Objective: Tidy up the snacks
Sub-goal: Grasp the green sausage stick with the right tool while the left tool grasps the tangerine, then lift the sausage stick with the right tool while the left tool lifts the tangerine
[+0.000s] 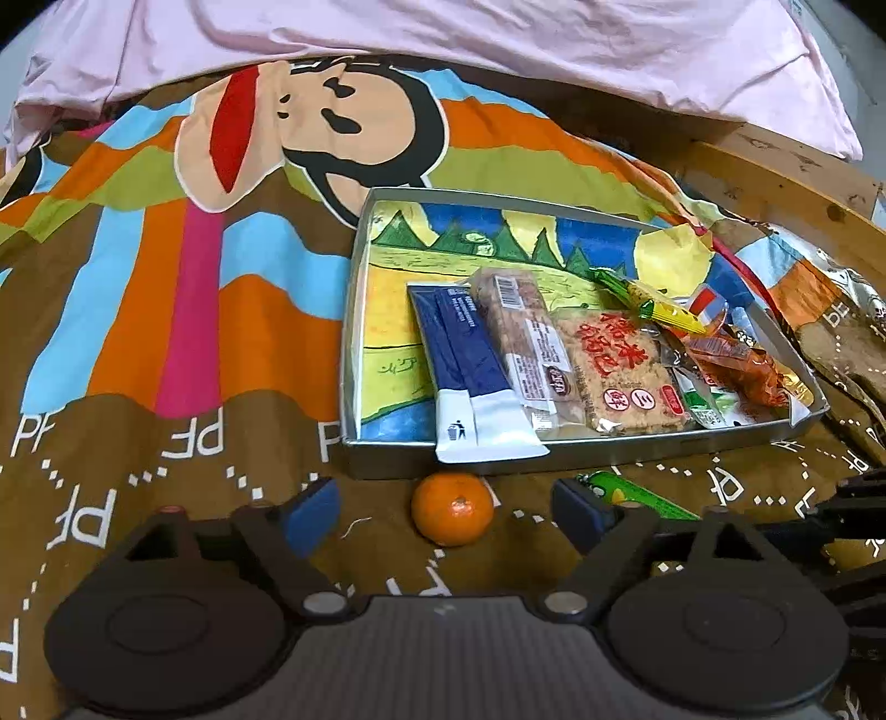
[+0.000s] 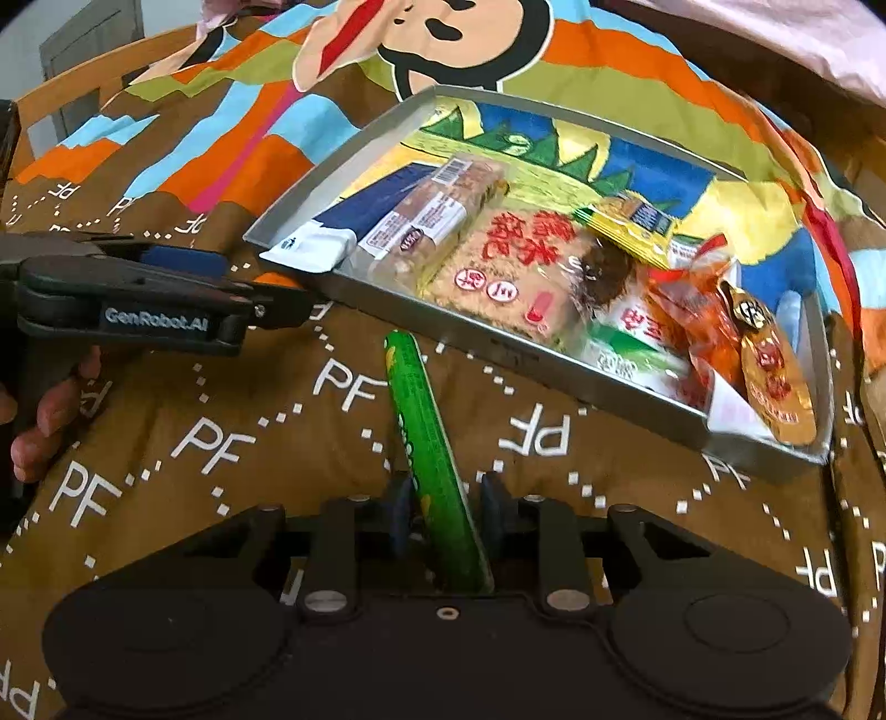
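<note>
Cartoon-print bedspread (image 1: 166, 343), pink sheet (image 1: 498, 39), snack tray (image 1: 350, 310)

This is a home bedroom, shown by a bed spread with a colourful cartoon-monkey quilt (image 1: 166, 310), a rumpled pink sheet (image 1: 498, 44) at its far end, a wooden bed frame (image 1: 775, 183) alongside and a grey door (image 2: 88, 39) beyond.

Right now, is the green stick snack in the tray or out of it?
Out. The green stick snack lies on the bedspread before the tray, its near end between the right tool fingers.
</note>
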